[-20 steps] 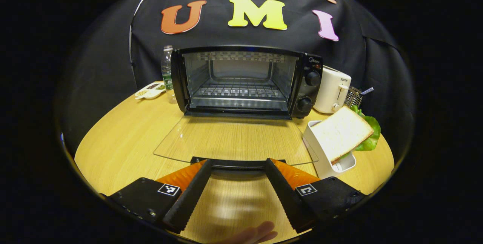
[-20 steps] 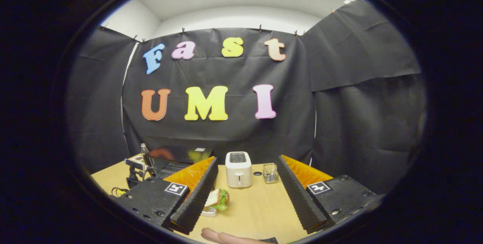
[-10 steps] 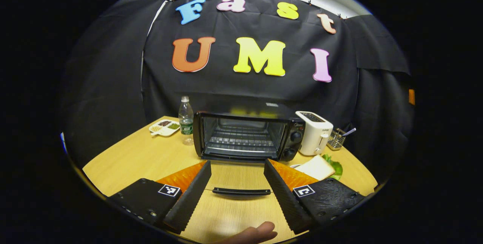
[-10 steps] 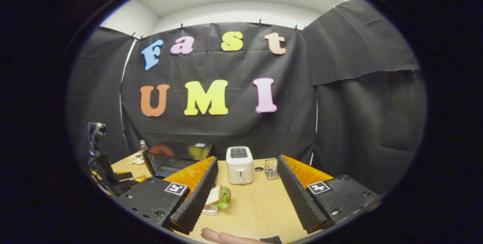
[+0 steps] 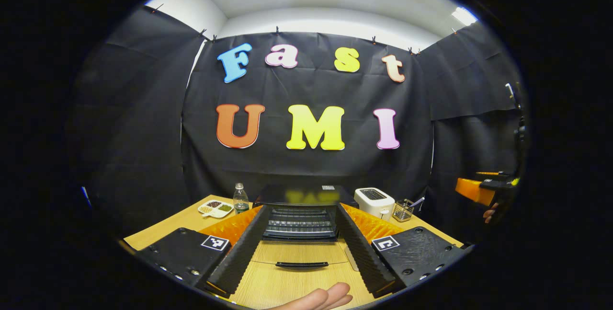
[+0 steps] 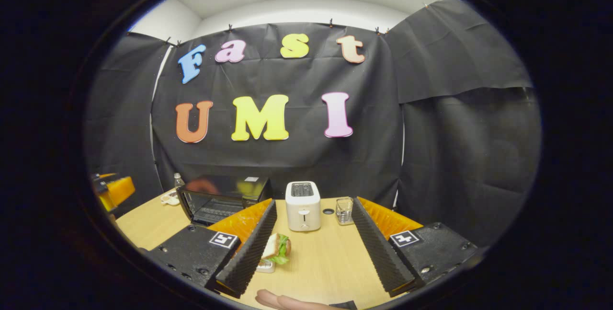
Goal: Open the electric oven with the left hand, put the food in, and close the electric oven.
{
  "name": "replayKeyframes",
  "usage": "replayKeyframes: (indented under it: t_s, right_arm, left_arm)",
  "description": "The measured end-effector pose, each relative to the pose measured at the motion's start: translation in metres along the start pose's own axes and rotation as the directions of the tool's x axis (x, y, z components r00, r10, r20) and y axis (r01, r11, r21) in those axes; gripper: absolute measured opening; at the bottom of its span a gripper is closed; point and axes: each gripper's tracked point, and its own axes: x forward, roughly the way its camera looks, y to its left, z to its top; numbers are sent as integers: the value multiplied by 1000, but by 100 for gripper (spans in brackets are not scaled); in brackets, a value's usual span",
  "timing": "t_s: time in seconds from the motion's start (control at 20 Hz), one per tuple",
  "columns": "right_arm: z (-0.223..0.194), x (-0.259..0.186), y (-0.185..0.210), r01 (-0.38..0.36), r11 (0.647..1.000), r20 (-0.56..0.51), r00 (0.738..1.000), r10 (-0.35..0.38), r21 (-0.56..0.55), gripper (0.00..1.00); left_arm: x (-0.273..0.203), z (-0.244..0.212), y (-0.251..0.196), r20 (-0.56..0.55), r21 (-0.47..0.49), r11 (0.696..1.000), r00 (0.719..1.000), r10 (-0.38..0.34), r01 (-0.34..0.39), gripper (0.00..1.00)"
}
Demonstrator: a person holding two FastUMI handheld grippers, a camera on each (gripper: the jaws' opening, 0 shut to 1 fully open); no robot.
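the black electric oven (image 5: 300, 207) sits at the back of the light wooden counter (image 5: 163, 226), its glass door (image 5: 299, 264) folded down flat and the wire rack inside showing. the left gripper (image 5: 299, 252) hangs above the counter in front of it, fingers wide apart, gripping nothing. the right gripper (image 6: 311, 247) hovers off to the side, fingers also spread and empty. between them, on the counter, the sandwich with green lettuce (image 6: 277, 248) rests in its small white holder. a white toaster (image 6: 302, 205) stands just right of the oven, a clear plastic bottle (image 5: 240, 199) at its left.
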Motion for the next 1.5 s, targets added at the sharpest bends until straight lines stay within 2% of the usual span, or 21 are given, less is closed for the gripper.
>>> replayKeyframes:
  t_s: [0.2, 0.25, 0.3, 0.4, 0.45, 0.5, 0.55, 0.7, 0.8, 0.9, 1.0, 1.05, 1.1, 1.15, 1.25, 1.3, 1.35, 1.4, 1.5]
  right_arm:
    - [-16, 25, 2, -35, 999, -72, 997, 35, 8, 90]
    - [-22, 31, 4, -50, 999, -95, 994, 50, 9, 100]
    - [-28, 38, 5, -64, 998, -119, 991, 65, 12, 91]
    - [-40, 54, 6, -92, 995, -171, 981, 95, 24, 91]
    - [-48, 63, 8, -108, 994, -204, 973, 112, 33, 100]
    - [-56, 72, 9, -122, 991, -237, 963, 130, 47, 91]
    - [-64, 80, 10, -139, 988, -271, 951, 152, 66, 100]
    - [-88, 102, 19, -194, 971, -373, 898, 233, 138, 100]
    - [-105, 114, 23, -228, 954, -439, 849, 294, 196, 99]
    - [-123, 121, 35, -280, 920, -503, 774, 386, 275, 99]
    - [-139, 126, 50, -316, 869, -554, 674, 488, 381, 98]
    - [-150, 125, 55, -322, 842, -576, 620, 533, 433, 85]
    - [-157, 127, 62, -327, 816, -590, 568, 573, 477, 84]
    - [-164, 132, 65, -327, 799, -602, 530, 597, 505, 95]
    - [-176, 145, 68, -334, 779, -615, 481, 625, 530, 95]
    - [-179, 148, 70, -345, 770, -620, 457, 637, 537, 82]
    - [-185, 155, 72, -351, 763, -626, 437, 646, 543, 82]
    - [-191, 159, 72, -356, 753, -633, 409, 658, 553, 94]
    - [-198, 163, 75, -353, 721, -630, 351, 693, 596, 93]
  left_arm:
    - [-23, 12, -4, 28, 39, 999, 1000, -5, 4, 93]
    - [-27, 11, -5, 28, 43, 999, 1000, -3, 2, 93]
    - [-28, 9, -5, 27, 38, 999, 1000, -2, 1, 93]
    - [-31, 5, -6, 22, 30, 1000, 1000, -5, 4, 93]
    - [-31, 3, -3, 18, 32, 999, 1000, -1, 0, 93]
    - [-28, 2, -2, 17, 37, 999, 1000, 9, -9, 93]
    - [-27, 1, 0, 17, 39, 999, 1000, 18, -19, 93]
    - [-24, -2, -1, 11, 34, 999, 1000, 21, -22, 93]
    - [-18, -5, -1, 5, 33, 999, 1000, 30, -30, 93]
    - [-6, -8, -4, -3, 42, 998, 999, 38, -38, 93]
    - [4, -11, -8, -14, 56, 997, 999, 44, -44, 93]
    - [7, -13, -10, -21, 61, 997, 999, 46, -45, 93]
    - [12, -15, -13, -27, 63, 997, 998, 48, -47, 93]
    - [17, -18, -14, -37, 63, 997, 998, 53, -51, 93]
    - [24, -23, -17, -57, 61, 996, 996, 63, -59, 93]
    - [27, -26, -18, -66, 61, 996, 996, 67, -63, 93]
    - [32, -30, -18, -77, 64, 996, 994, 73, -68, 93]
    - [35, -34, -19, -87, 70, 995, 993, 82, -76, 93]
    - [40, -40, -21, -104, 89, 992, 990, 95, -86, 93]
